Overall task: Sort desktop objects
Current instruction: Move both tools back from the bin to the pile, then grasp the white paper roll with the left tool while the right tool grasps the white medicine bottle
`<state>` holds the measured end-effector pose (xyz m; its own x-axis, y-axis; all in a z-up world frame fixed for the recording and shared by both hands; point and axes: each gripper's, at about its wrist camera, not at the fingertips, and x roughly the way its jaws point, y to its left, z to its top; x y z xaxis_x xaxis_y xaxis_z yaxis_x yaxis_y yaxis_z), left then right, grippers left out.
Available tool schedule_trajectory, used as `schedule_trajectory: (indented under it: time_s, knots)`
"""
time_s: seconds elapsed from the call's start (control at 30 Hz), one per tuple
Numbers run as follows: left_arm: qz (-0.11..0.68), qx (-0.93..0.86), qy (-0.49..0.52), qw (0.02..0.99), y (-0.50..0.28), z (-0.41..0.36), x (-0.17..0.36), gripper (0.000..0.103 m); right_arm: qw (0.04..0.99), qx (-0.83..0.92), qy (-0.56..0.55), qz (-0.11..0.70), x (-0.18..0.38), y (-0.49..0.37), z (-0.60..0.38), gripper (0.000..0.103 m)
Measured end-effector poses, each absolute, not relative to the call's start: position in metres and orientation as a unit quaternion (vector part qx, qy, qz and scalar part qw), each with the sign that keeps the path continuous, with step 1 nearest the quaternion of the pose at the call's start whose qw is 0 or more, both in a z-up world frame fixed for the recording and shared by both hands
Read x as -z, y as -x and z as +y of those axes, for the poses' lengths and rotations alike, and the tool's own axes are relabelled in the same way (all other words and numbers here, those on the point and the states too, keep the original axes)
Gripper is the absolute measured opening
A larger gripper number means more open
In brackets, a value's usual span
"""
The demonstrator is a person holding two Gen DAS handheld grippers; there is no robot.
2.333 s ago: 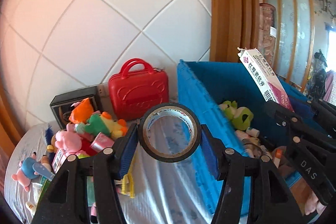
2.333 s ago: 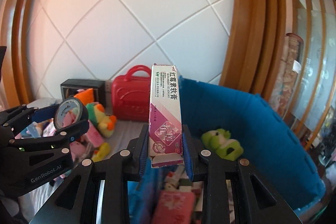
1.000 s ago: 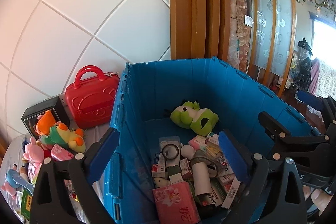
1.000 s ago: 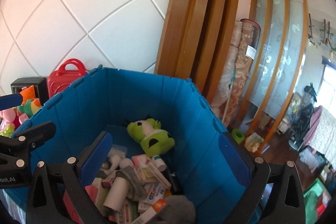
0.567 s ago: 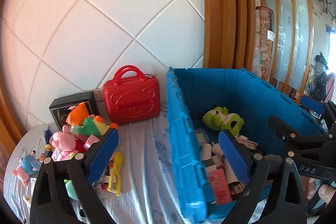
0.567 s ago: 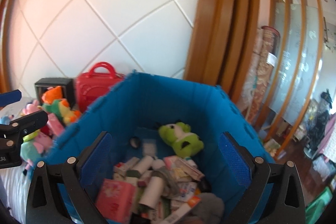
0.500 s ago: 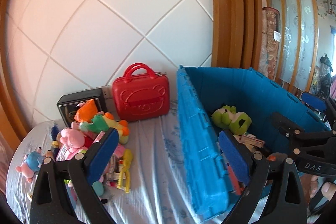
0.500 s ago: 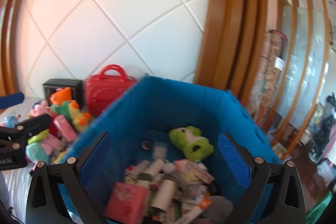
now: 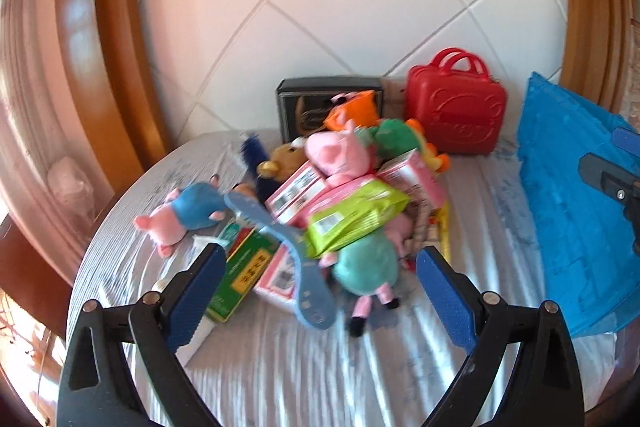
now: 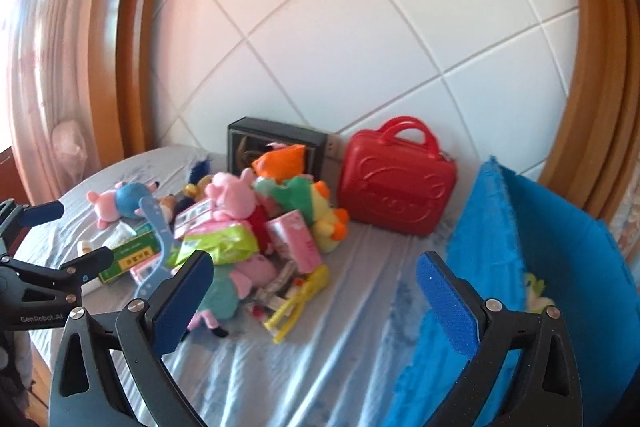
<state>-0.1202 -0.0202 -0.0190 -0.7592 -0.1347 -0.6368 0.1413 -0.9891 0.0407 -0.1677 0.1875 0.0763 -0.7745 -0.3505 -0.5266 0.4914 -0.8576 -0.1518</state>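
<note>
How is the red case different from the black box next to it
The red case is glossy red with rounded corners, an embossed face design and two top handles; the black box is dark, square-edged and has no handle. The red case shows in full, while plush toys from the pile cover part of the black box's front. The red case stands nearer the blue bin. Both stand upright at the back of the table by the tiled wall.

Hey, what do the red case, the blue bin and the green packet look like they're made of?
Red case: hard moulded plastic, fairly glossy, with an embossed face and rigid handles. Blue bin: matte plastic panels, seemingly stiff and ribbed; blurred here. Green packet: thin shiny film, crinkled, with a printed label, probably a soft wrapper.
</note>
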Motion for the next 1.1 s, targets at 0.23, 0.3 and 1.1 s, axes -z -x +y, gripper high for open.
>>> schedule_trajectory:
  time_s: [0.23, 0.3, 1.1]
  knots:
    - [0.04, 0.897, -0.417, 0.139, 0.11, -0.135, 0.098, 0.097, 0.278, 0.89, -0.317, 0.172, -0.016, 0.173, 0.077, 0.103]
    - [0.05, 0.884, -0.441, 0.147, 0.109, -0.158, 0.121, 0.097, 0.293, 0.88, -0.33, 0.175, -0.002, 0.176, 0.052, 0.103]
    - [0.14, 0.841, -0.474, 0.22, 0.075, -0.294, 0.214, 0.048, 0.453, 0.762, -0.409, 0.216, 0.12, 0.139, -0.166, 0.074]
